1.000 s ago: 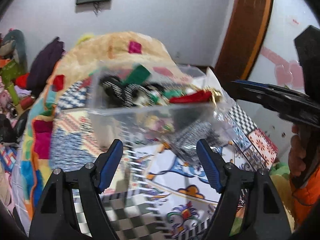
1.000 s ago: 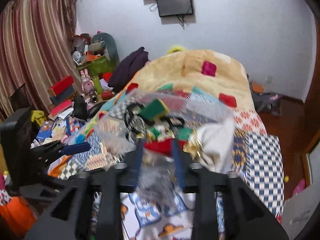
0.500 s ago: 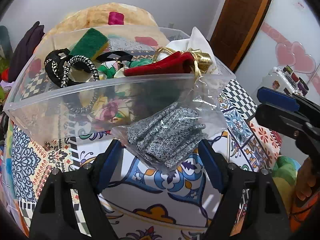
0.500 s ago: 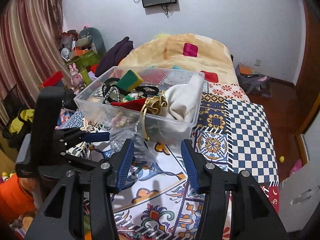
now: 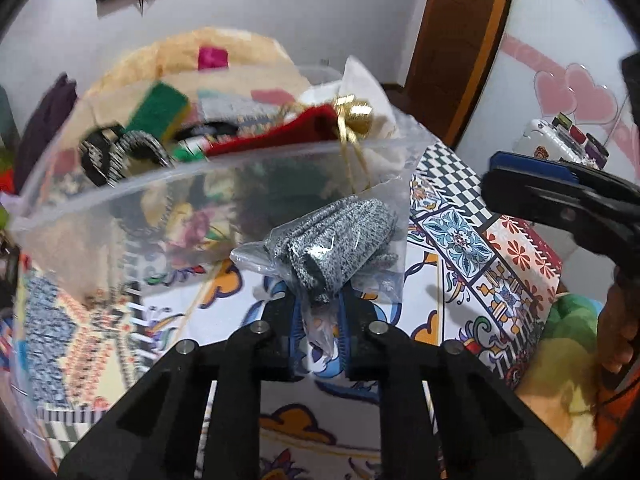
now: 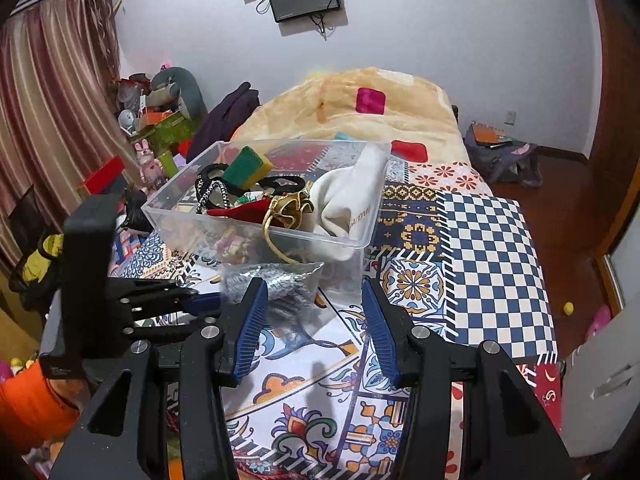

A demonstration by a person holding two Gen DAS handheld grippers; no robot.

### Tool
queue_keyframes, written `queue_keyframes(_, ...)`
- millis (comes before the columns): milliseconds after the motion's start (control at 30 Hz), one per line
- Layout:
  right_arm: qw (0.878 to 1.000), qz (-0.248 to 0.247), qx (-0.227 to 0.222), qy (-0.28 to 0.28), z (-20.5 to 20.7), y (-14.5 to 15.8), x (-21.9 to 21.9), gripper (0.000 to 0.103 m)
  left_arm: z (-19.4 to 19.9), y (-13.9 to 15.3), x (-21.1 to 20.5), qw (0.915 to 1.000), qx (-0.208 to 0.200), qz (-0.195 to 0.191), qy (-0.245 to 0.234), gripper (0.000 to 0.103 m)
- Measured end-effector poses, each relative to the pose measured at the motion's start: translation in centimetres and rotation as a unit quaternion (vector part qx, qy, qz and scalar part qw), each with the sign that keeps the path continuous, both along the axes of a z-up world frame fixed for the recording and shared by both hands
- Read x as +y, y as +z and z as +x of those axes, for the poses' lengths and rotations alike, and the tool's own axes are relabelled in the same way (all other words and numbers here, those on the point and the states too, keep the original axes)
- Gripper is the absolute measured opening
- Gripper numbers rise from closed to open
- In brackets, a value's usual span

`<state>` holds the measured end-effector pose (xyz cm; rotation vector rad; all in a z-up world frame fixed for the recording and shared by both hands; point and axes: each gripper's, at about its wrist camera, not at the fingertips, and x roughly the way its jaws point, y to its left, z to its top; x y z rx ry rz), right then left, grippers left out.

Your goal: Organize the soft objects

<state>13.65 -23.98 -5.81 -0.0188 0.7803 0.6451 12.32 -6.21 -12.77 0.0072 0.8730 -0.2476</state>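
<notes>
A clear plastic bin [image 6: 360,240] stands on the patterned bedspread, holding a green sponge [image 6: 246,166], a white cloth [image 6: 352,196], a red fabric piece [image 6: 240,212], a gold ribbon [image 6: 286,206] and black bands. My left gripper [image 5: 318,320] is shut on a clear plastic bag of grey knitted fabric [image 5: 336,236] and holds it in front of the bin's near wall [image 5: 160,208]; the bag also shows in the right wrist view [image 6: 276,280]. My right gripper [image 6: 312,324] is open and empty, just right of the bag.
The bedspread [image 6: 492,248] stretches to the right with a beige blanket [image 6: 360,104] behind the bin. Clutter and toys [image 6: 160,128] pile up on the left by the curtain. A bag [image 6: 504,152] lies on the wooden floor. A wooden door frame [image 5: 460,48] stands at the right.
My left gripper has closed on the bag of grey fabric and lifted it from the bedspread. My right gripper has opened wider and stays close by.
</notes>
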Motion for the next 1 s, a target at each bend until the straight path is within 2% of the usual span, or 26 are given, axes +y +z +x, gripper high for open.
queue_keyframes(200,1.000,-0.004,-0.002,-0.001,0.0,0.0,0.2,0.046,-3.2,3.4,1.0,0.9980,-0.058,0.026,-0.003,0.015)
queue_keyframes(333,1.000,-0.006,-0.008,0.000,-0.2,0.3,0.5,0.046,-4.2,5.9,2.6,0.9960,-0.087,0.013,0.016,0.015)
queue_keyframes(500,1.000,-0.009,-0.014,0.003,-0.3,0.4,0.7,0.046,-2.7,8.3,4.6,0.9921,-0.113,0.000,0.055,0.015)
queue_keyframes(633,1.000,-0.009,-0.014,0.005,-0.3,0.3,0.7,0.046,-0.4,8.2,5.6,0.9909,-0.108,-0.001,0.080,0.015)
queue_keyframes(800,1.000,-0.009,-0.012,0.005,-0.2,0.2,0.8,0.046,2.4,6.4,6.4,0.9931,-0.066,-0.004,0.097,0.017)
queue_keyframes(833,1.000,-0.009,-0.012,0.004,-0.3,0.2,0.8,0.046,2.6,6.1,6.4,0.9934,-0.061,-0.003,0.097,0.018)
queue_keyframes(900,1.000,-0.009,-0.013,0.004,-0.3,0.3,0.8,0.046,2.6,5.8,6.5,0.9934,-0.059,-0.003,0.098,0.032)
queue_keyframes(1000,1.000,-0.009,-0.016,0.004,-0.5,0.6,0.9,0.046,1.9,6.2,6.5,0.9923,-0.074,-0.002,0.100,0.046)
